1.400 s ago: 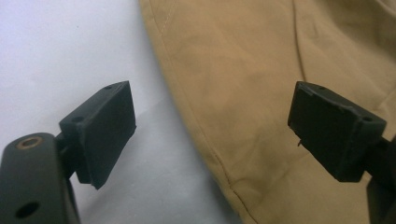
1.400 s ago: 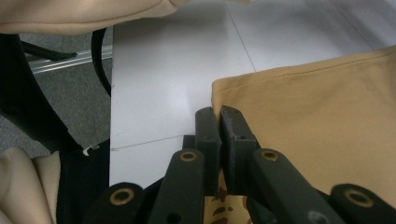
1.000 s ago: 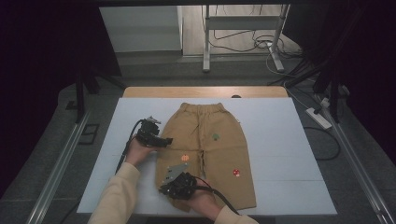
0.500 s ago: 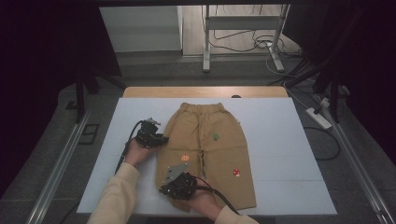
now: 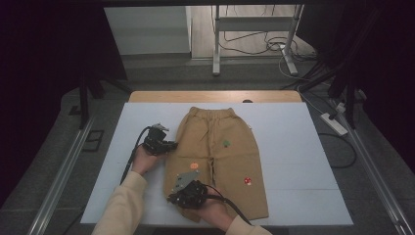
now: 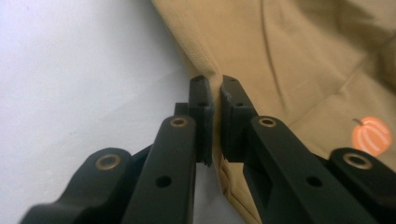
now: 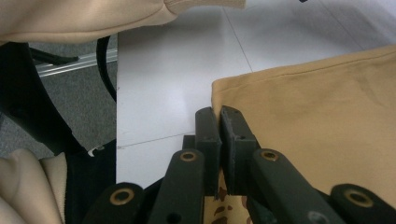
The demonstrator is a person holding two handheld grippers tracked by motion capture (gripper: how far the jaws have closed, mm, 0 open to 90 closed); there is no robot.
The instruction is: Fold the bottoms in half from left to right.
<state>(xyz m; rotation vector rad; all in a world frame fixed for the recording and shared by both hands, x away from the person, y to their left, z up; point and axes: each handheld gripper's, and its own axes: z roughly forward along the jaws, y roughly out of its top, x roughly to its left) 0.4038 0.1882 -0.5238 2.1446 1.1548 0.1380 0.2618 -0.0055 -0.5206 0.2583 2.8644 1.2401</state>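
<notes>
A pair of tan trousers (image 5: 215,147) lies flat on the white table top (image 5: 293,161), waistband at the far end. Small patches dot the legs: a pumpkin (image 5: 194,165), a green one (image 5: 226,143) and a red mushroom (image 5: 247,180). My left gripper (image 5: 171,145) sits at the trousers' left side seam. In the left gripper view my left gripper (image 6: 215,88) is shut on that fabric edge (image 6: 205,65). My right gripper (image 5: 178,198) is at the near hem of the left leg. In the right gripper view my right gripper (image 7: 218,114) pinches the hem corner (image 7: 219,91).
The table's wooden far edge (image 5: 215,96) shows beyond the white top. A metal rail (image 5: 58,176) runs along the left side. On the floor lie a power strip (image 5: 334,123) at the right and cables by a metal stand (image 5: 215,44) behind the table.
</notes>
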